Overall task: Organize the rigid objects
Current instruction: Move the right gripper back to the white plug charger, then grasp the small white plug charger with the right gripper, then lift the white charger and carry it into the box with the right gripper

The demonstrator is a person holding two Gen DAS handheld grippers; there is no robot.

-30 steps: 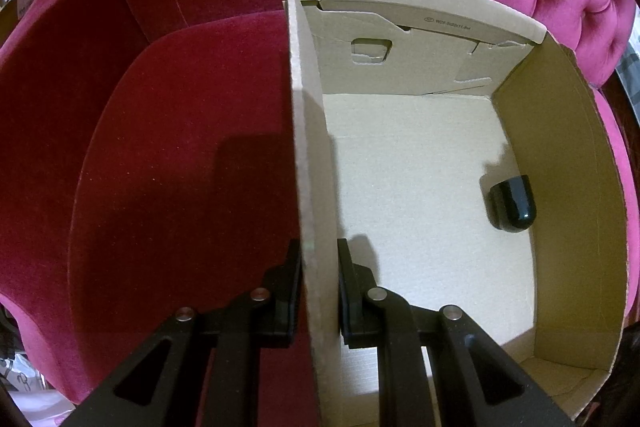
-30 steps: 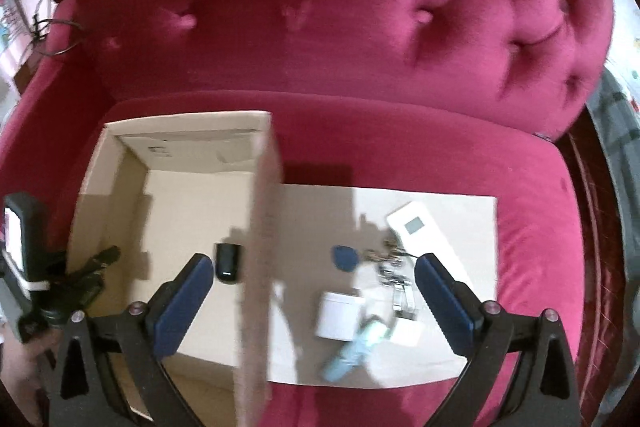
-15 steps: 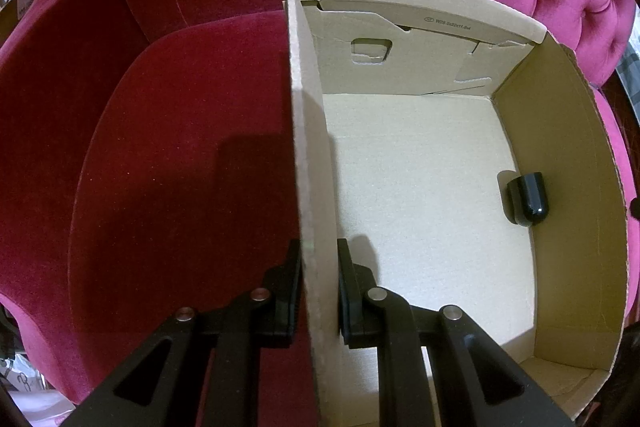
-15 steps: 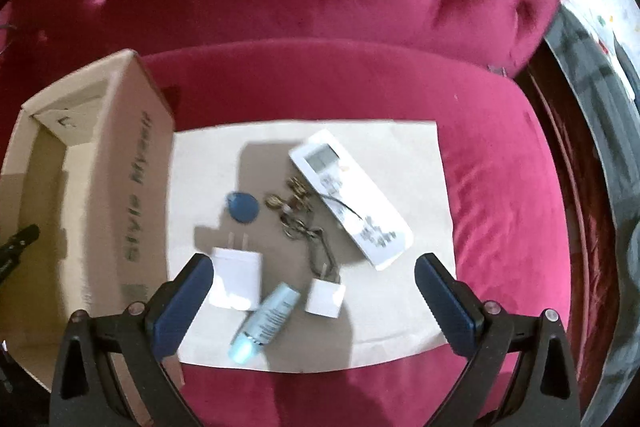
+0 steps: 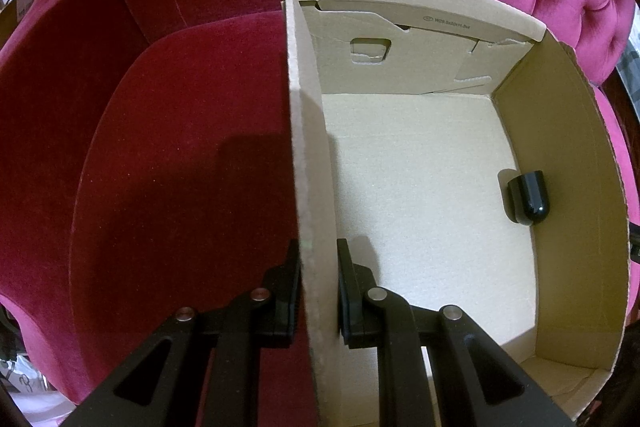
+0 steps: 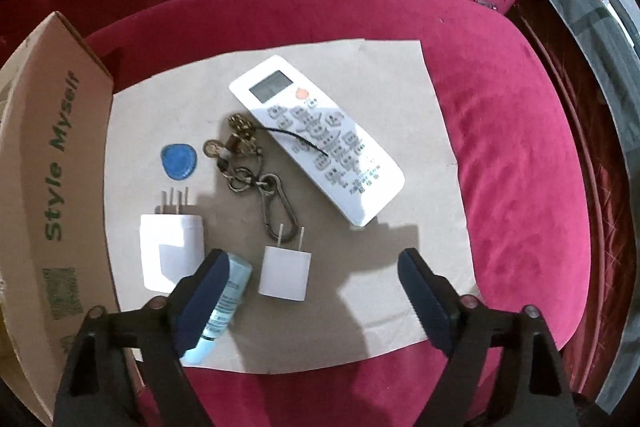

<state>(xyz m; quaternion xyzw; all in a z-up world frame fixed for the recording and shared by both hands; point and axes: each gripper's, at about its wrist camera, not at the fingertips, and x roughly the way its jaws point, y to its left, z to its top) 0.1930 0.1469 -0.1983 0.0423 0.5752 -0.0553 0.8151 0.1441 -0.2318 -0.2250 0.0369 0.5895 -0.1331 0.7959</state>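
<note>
The crimson velvet tufted seat [image 6: 500, 147] carries at the left edge of the frame an open brown cardboard box [image 6: 48, 167] and, just beside it in the centre, a flat beige cardboard sheet [image 6: 400, 75] on which the small objects lie.

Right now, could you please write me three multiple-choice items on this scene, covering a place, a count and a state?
1. Where does the black object lie?
A. on the paper sheet
B. inside the cardboard box
C. on the bare cushion

2. How many white chargers lie on the paper sheet?
A. one
B. two
C. three

3. How does the left gripper stand?
A. shut on the box wall
B. wide open over the cushion
C. shut on the remote

Answers:
1 B, it rests on the box floor by the side wall.
2 B, a larger charger and a smaller charger.
3 A, its fingers pinch the wall from both sides.
</note>
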